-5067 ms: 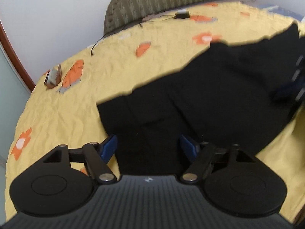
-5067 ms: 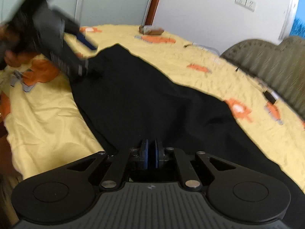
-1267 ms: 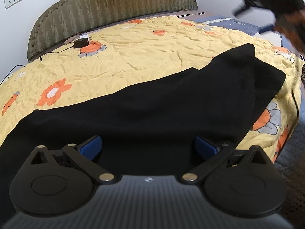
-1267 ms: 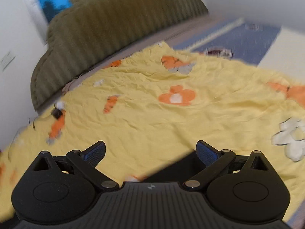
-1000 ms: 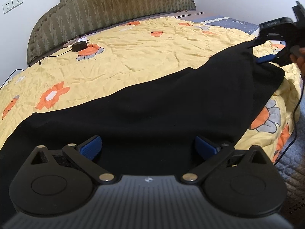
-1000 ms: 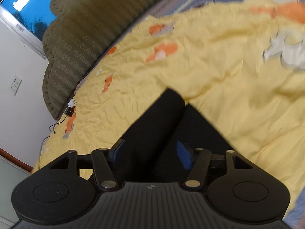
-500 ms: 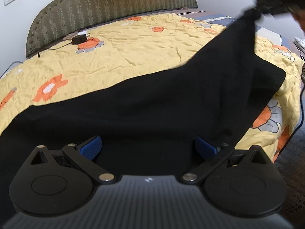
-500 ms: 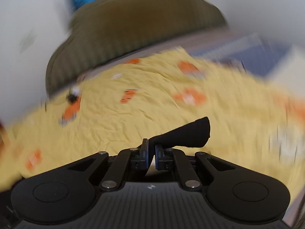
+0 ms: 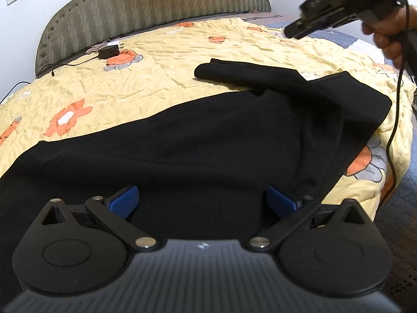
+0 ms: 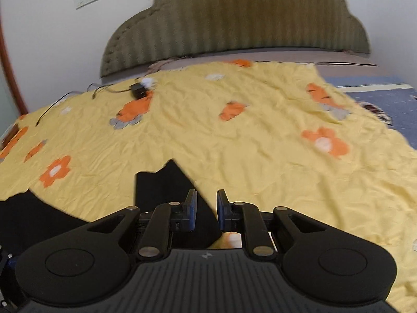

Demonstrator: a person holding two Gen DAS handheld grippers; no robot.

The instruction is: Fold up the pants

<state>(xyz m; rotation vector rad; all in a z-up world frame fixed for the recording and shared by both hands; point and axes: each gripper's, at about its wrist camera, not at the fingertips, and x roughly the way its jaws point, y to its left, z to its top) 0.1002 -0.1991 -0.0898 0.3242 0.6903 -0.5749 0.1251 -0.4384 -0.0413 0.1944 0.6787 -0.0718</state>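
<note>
- Two grippers, neither one holding anything: your left gripper (image 9: 202, 199) is spread wide just above the near part of the black pants (image 9: 182, 140); your right gripper (image 10: 206, 210) has a narrow gap between its pads, nothing in it, and sits above the pants' far end.
- Pants lie across the yellow floral bedspread (image 9: 146, 88), long axis running left to right in your left view. One leg end (image 9: 224, 71) is flipped out toward the headboard (image 9: 146, 7); the right-hand portion bunches near the bed's edge.
- Handling, my read: soft matte knit, light, limp. It will drape and sag from any single pinch and won't hold a crease unless you lay it flat.
- Fabric-on-fabric: the crinkled spread will likely drag along if you slide instead of lifting.
- Where to grab: pinch edges or corners, i.e. the stray leg's hem with your right, the near edge with your left. Mid-panel pinches will probably just tent the cloth.
- Shape is untidy, an irregular dark strip with overlapping layers on the right; seams are hard to make out on black.
- Charger brick (image 9: 109, 51) with its cable sits near the headboard, well apart from the pants.
</note>
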